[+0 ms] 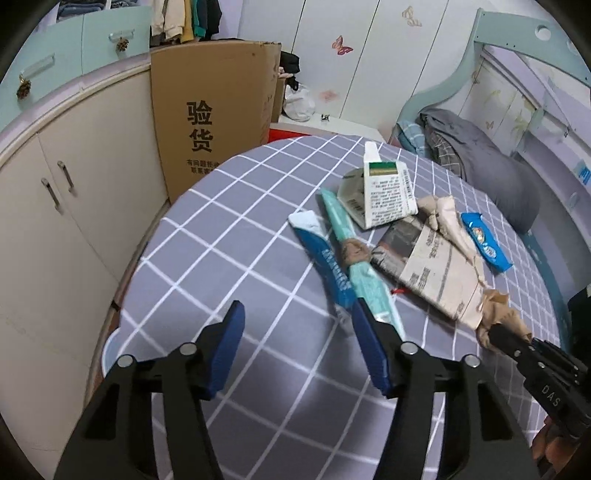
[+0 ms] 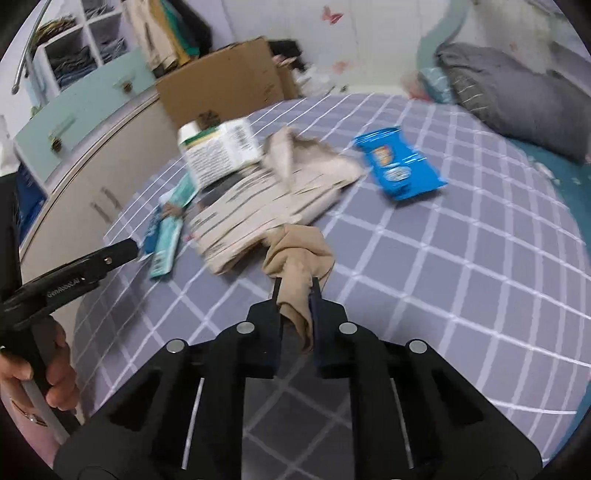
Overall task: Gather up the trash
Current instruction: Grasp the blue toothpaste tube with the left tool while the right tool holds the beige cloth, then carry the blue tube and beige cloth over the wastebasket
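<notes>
Item: my right claw (image 2: 295,291) pinches the tan rag (image 2: 299,254); my left claw (image 1: 295,332), half-open, has its right finger against the wrappers (image 1: 354,273), which run lengthwise away from it.

A bed covered by a grey checked sheet (image 1: 229,229) fills the middle. At about ten o'clock stands a tall cardboard box (image 1: 210,110) printed with dark characters, against cream cupboards (image 1: 74,206) with metal handles. Hanging clothes (image 1: 184,18) show at twelve o'clock. At two o'clock a grey pillow (image 1: 491,170) lies by the pale green headboard (image 1: 509,33). Butterfly stickers (image 1: 341,45) dot the white wardrobe doors.
</notes>
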